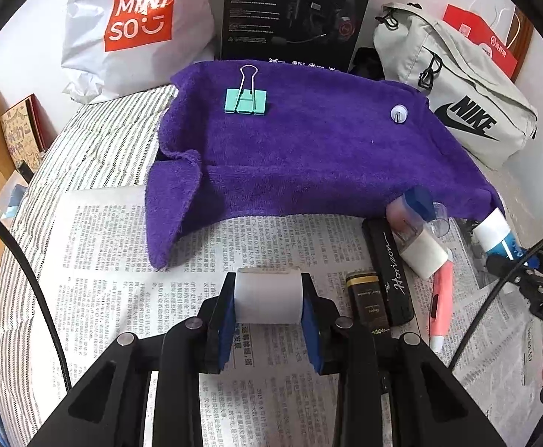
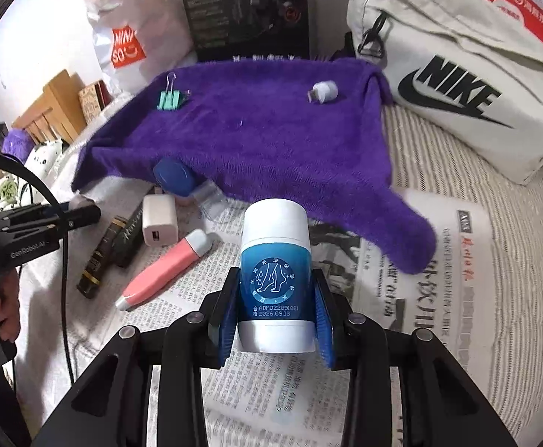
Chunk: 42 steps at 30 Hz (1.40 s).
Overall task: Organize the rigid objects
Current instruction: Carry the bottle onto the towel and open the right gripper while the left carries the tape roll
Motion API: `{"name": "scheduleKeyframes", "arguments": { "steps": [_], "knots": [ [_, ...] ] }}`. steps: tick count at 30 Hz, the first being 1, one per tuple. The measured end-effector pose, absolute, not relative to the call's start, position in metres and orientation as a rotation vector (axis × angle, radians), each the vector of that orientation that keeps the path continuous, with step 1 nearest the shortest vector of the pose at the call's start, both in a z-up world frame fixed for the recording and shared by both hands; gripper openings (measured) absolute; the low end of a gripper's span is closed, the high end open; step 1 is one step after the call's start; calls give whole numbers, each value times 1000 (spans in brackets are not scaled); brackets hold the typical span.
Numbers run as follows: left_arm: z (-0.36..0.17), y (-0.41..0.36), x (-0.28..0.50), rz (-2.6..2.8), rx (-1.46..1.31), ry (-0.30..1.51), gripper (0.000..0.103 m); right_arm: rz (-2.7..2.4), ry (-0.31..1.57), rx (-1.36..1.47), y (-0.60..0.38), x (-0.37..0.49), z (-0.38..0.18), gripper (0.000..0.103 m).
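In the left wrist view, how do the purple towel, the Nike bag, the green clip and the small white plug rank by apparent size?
1. purple towel
2. Nike bag
3. green clip
4. white plug

All lie at a similar distance, so this order seems safe.

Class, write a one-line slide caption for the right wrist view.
Right gripper clamps a blue-and-white tube above newspaper, facing a purple towel carrying a green binder clip.

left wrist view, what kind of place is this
Probably a bedroom at home, set up on a bed: a striped mattress cover under newspaper, with shopping bags and a Nike bag against the wall.
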<state>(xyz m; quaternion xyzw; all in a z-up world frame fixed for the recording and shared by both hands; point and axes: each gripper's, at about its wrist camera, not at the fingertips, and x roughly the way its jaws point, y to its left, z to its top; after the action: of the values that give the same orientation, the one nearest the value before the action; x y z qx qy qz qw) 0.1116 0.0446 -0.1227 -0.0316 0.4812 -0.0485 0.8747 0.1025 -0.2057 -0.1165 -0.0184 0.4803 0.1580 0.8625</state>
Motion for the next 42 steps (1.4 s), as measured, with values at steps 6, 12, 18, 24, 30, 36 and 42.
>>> {"name": "scheduleKeyframes", "arguments": {
  "steps": [6, 12, 18, 24, 30, 36, 42],
  "knots": [
    [-112, 44, 107, -130, -75, 989, 29, 328, 975, -31, -212, 101, -101, 36],
    [-103, 45, 107, -141, -85, 973, 29, 330, 954, -19, -215, 104, -90, 36],
    [-94, 45, 106, -148, -88, 954, 29, 336, 938, -5, -216, 106, -84, 36],
    [-81, 45, 108, -165, -79, 936, 29, 336, 916, 3, -216, 115, -78, 36],
    [-65, 44, 118, -163, -47, 903, 29, 332, 904, -9, -214, 128, -74, 36],
    [-53, 39, 133, -177, -27, 891, 29, 330, 899, -9, -212, 139, -69, 36],
    [-48, 40, 149, -185, -37, 894, 29, 321, 912, -4, -213, 153, -66, 36]
  ]
}}
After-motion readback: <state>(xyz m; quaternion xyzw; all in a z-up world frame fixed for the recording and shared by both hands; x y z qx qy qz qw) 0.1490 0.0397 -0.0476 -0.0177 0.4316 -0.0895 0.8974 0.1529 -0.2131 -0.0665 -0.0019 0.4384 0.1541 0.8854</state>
